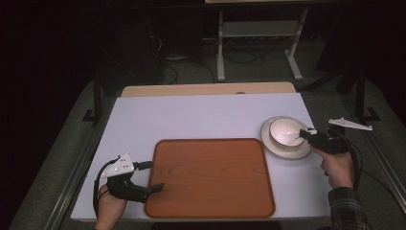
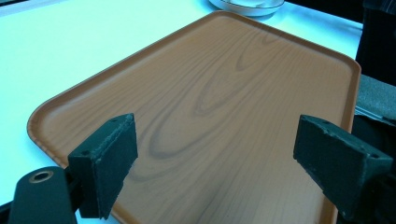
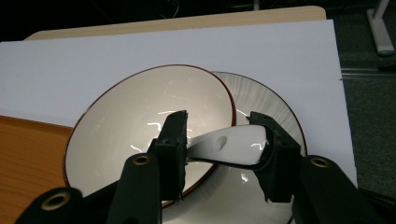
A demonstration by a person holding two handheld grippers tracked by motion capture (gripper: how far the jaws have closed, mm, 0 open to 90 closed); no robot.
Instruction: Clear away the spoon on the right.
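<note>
1. The right gripper (image 3: 219, 149) has its fingers closed across the handle of a white ceramic spoon (image 3: 229, 148); both pads appear to touch it, so I judge it gripped.
2. The spoon lies in a white bowl with a brown rim (image 1: 286, 131), which sits on a white ribbed plate (image 1: 280, 148) at the right of the white tabletop (image 1: 201, 115).
3. The grip by the handle probably serves to lift the spoon out.
4. The left gripper (image 1: 152, 176) rests over the near-left corner of an orange-brown wood-grain tray (image 1: 210, 177), fingers wide and holding nothing, likely waiting.
</note>
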